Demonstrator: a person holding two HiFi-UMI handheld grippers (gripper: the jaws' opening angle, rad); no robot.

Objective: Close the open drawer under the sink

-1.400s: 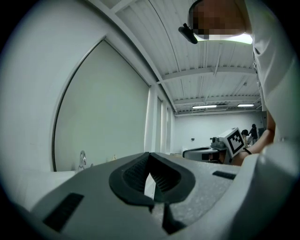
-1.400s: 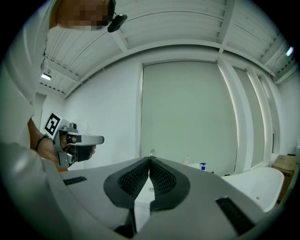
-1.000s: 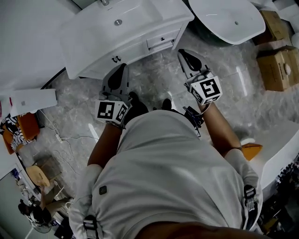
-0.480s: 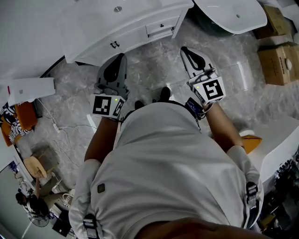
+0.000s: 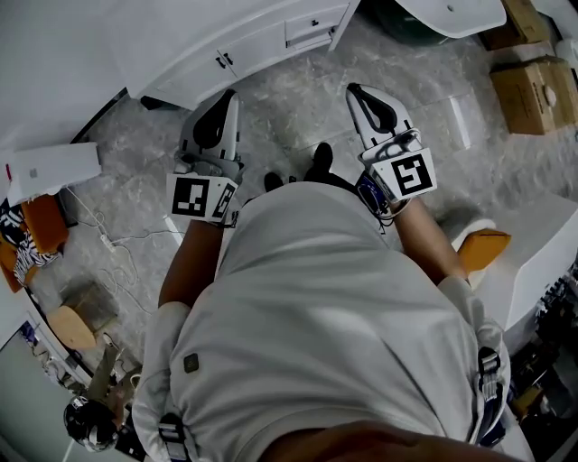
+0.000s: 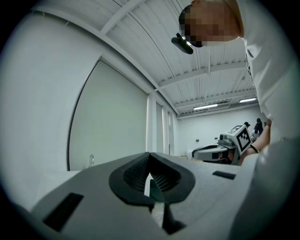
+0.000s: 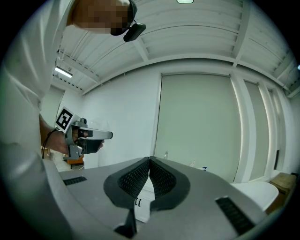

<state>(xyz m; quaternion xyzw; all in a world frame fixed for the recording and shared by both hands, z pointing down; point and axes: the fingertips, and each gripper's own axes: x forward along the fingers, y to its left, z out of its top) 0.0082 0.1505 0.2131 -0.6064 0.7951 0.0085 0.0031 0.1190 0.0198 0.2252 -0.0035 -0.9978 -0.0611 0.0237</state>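
The white sink cabinet (image 5: pixel 244 41) runs along the top of the head view. Its small drawer (image 5: pixel 312 27) has a dark knob, and the front sits about level with the cabinet face; I cannot tell if a gap is left. My left gripper (image 5: pixel 231 93) is held level over the marble floor, just short of the cabinet's door handles (image 5: pixel 221 60), shut and empty. My right gripper (image 5: pixel 352 89) is below and right of the drawer, apart from it, also shut and empty. In their own views the left gripper (image 6: pixel 149 154) and right gripper (image 7: pixel 149 159) show tips that meet.
Cardboard boxes (image 5: pixel 533 90) stand at the upper right beside a white basin (image 5: pixel 452 13). A white box (image 5: pixel 50 167) and loose cables (image 5: pixel 117 248) lie on the floor at left. A white counter (image 5: pixel 542 262) and an orange object (image 5: pixel 483 248) are close on the right.
The cabinet and drawer have slid toward the top of the head view. Both grippers now stand farther from the cabinet front than a second ago. Their jaws stay shut.
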